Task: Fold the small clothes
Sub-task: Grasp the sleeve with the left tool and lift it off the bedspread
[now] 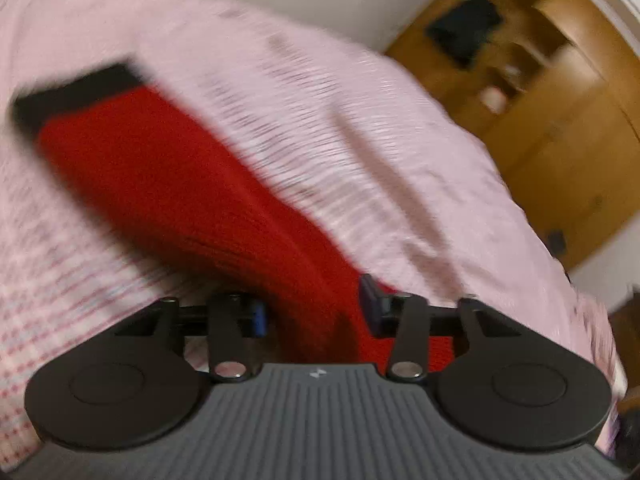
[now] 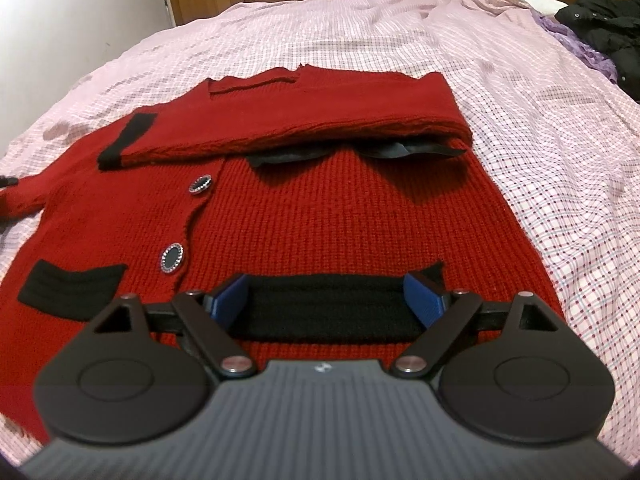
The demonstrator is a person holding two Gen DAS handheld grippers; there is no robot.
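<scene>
A red knit cardigan (image 2: 340,216) with black trim and round dark buttons (image 2: 200,184) lies flat on the bed. One sleeve (image 2: 320,120) is folded across its chest and ends in a black cuff (image 2: 124,140). My right gripper (image 2: 326,300) hangs open just above the garment's near part, its blue pads either side of a black pocket band (image 2: 320,316). The left wrist view is blurred. In it my left gripper (image 1: 316,310) is shut on the other red sleeve (image 1: 180,184), which runs away up-left to its black cuff (image 1: 72,96).
A wrinkled pink checked sheet (image 2: 520,120) covers the bed. Dark and purple clothes (image 2: 608,32) are piled at the far right. Wooden cupboards (image 1: 560,120) and a white wall stand beyond the bed. A second black pocket band (image 2: 68,288) shows at the near left.
</scene>
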